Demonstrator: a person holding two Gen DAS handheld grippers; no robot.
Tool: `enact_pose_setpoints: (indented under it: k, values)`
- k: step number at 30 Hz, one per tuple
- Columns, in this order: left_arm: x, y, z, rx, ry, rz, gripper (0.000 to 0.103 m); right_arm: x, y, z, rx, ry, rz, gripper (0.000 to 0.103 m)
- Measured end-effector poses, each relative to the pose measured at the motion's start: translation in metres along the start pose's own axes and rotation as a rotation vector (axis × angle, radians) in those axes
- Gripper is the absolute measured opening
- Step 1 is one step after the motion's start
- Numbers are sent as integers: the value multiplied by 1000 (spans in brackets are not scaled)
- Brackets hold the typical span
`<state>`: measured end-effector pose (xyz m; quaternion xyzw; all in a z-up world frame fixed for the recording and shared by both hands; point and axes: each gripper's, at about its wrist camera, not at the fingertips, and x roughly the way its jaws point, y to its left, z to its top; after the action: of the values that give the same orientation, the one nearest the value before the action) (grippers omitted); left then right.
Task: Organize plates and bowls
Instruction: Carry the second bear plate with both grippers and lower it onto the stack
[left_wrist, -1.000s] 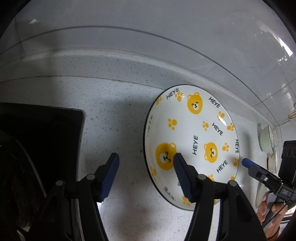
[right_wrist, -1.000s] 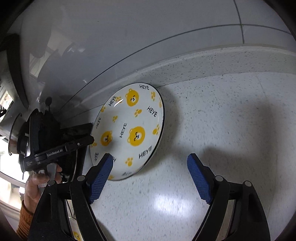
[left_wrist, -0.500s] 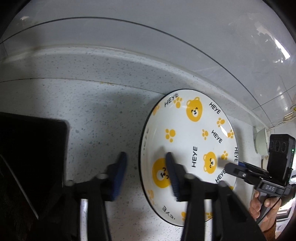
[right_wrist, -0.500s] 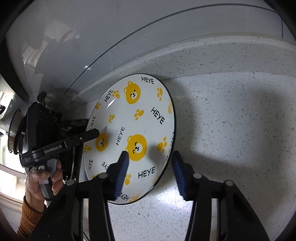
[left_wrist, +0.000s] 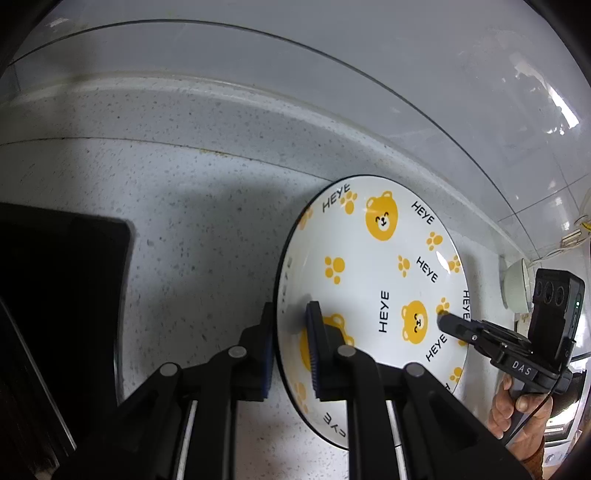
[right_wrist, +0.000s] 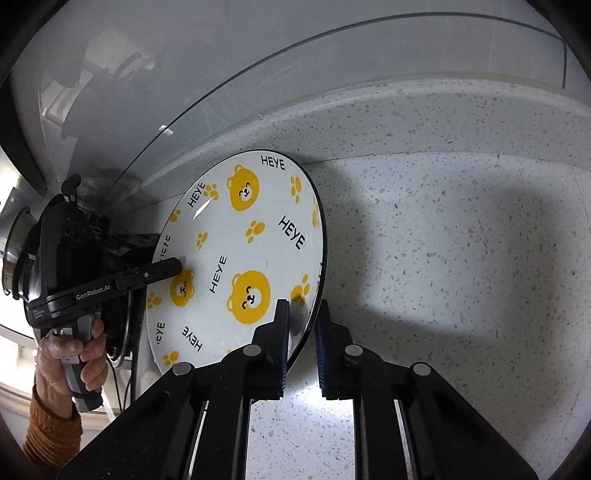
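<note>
A white plate (left_wrist: 369, 266) printed with yellow bears and "HEYE" lies on the speckled counter (left_wrist: 184, 229), its far edge near the raised back ledge. My left gripper (left_wrist: 291, 314) is closing on the plate's left rim, one pad outside and one on the plate's face. In the right wrist view the same plate (right_wrist: 236, 240) has its right rim between the closing jaws of my right gripper (right_wrist: 302, 310), pads touching it. Each gripper also shows in the other view: the right gripper (left_wrist: 443, 319) and the left gripper (right_wrist: 177, 266), both on the plate.
A black cooktop (left_wrist: 62, 295) sits left of the plate. A white cup (left_wrist: 515, 288) stands at the far right by the wall. A glass panel (left_wrist: 332, 92) rises behind the ledge. A metal pot (right_wrist: 14, 258) is at the left. Bare counter (right_wrist: 461, 258) stretches right.
Both grippers went from wide open, straddling the plate's edges, to narrowed onto its rims. The right gripper came in closer to the plate.
</note>
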<state>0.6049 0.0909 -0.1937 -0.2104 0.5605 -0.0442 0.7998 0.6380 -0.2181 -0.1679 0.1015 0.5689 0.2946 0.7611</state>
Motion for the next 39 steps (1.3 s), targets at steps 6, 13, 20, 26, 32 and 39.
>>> enact_pose_setpoints:
  k: [6, 13, 20, 26, 32, 39]
  values:
    - [-11, -14, -10, 49, -2, -1, 15, -12, 2, -10, -3, -18, -13, 12]
    - [-37, -31, -40, 80, -12, -42, 15, -42, 11, -38, 18, -56, -37, 12]
    - [-89, -38, -97, 106, -18, -87, 15, -86, 42, -93, 39, -90, -66, 12]
    - [-145, -20, -164, 115, -19, -113, 15, -111, 90, -155, 20, -120, -85, 12]
    - [-194, 4, -230, 130, -27, -117, 15, -121, 132, -218, 18, -136, -64, 12]
    - [-199, 43, -287, 111, 26, -127, 15, -98, 149, -269, 51, -98, -46, 13]
